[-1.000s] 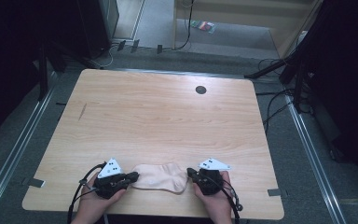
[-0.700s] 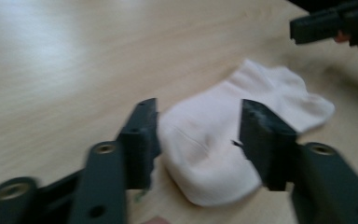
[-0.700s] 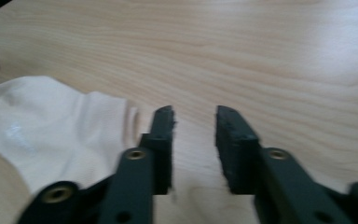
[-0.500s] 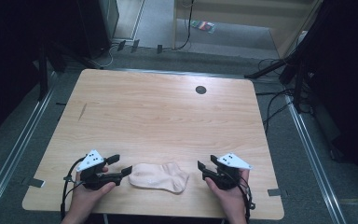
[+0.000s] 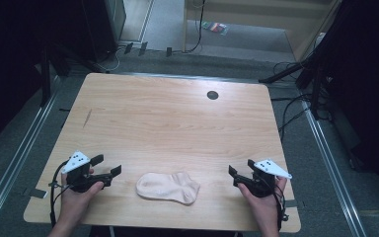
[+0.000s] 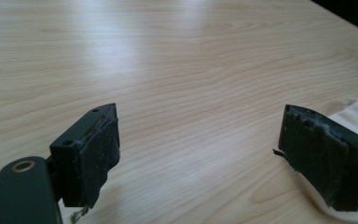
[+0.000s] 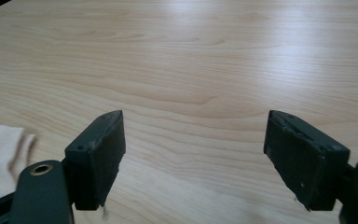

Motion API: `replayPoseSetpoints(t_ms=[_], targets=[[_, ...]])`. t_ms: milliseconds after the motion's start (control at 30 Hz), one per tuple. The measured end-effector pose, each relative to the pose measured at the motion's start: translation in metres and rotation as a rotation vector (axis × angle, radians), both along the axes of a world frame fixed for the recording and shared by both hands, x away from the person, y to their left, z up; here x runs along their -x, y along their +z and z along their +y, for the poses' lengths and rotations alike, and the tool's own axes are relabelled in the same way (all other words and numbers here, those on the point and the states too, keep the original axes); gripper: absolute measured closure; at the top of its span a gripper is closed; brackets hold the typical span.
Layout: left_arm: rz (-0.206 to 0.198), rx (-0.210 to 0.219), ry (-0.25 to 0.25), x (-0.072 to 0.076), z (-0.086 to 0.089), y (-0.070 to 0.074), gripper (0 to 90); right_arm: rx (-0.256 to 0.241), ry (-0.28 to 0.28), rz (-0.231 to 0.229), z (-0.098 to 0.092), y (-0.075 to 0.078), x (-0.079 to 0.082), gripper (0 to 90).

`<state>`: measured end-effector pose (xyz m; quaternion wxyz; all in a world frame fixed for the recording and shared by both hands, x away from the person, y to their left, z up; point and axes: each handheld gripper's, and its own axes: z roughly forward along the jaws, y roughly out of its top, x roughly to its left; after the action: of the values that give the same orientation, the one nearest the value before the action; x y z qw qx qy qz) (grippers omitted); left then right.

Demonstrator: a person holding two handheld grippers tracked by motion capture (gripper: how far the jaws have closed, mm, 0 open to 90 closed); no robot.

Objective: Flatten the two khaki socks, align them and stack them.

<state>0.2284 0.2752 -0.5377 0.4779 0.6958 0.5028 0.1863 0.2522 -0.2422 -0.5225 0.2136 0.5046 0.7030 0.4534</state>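
Pale wood grain is stretching across a table point(image 5: 177, 123) that is standing on grey carpet, with dark equipment and cables lying around its far side.

At the near edge, the left gripper point(image 5: 107, 167) is hovering with its jaws spread wide and nothing between them; in the left gripper view point(image 6: 200, 154) bare tabletop is showing in the gap, and a corner of pale fabric is peeking out behind the jaw at the right of that view. A hand point(image 5: 74, 200) is wrapping around the gripper's body, with a black cable trailing back along the forearm.

Across from it, the right gripper point(image 5: 234, 177) is likewise standing wide open and holding nothing; in the right gripper view point(image 7: 193, 154) only wood is lying between the two padded jaws, and the edge of the cloth is appearing at the far left of that view. A second hand point(image 5: 264, 200) is gripping this tool from below, its grey three-cornered plate point(image 5: 270, 168) pointing outward.

Between the two grippers, a cream sock point(image 5: 168, 187) is lying flat on the table near the front edge, clear of both sets of jaws, somewhat nearer the left gripper. Farther back, a small dark round grommet point(image 5: 212, 95) is sitting in the tabletop near the far edge.
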Motion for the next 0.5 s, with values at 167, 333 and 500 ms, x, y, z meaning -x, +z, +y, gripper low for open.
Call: replayPoseSetpoints(t_ms=[167,333,500], targets=[[0.005,0.022,0.066,-0.003,0.024,-0.001,10.6,0.003,-0.049,0.008,-0.022,-0.002,0.001,17.4],[0.013,0.012,0.122,-0.005,0.045,-0.004,10.6,-0.006,-0.075,0.011,-0.040,-0.005,0.004,15.8],[0.025,-0.005,0.155,-0.005,0.061,-0.006,10.5,-0.009,-0.103,0.023,-0.054,-0.008,0.007,15.6]])
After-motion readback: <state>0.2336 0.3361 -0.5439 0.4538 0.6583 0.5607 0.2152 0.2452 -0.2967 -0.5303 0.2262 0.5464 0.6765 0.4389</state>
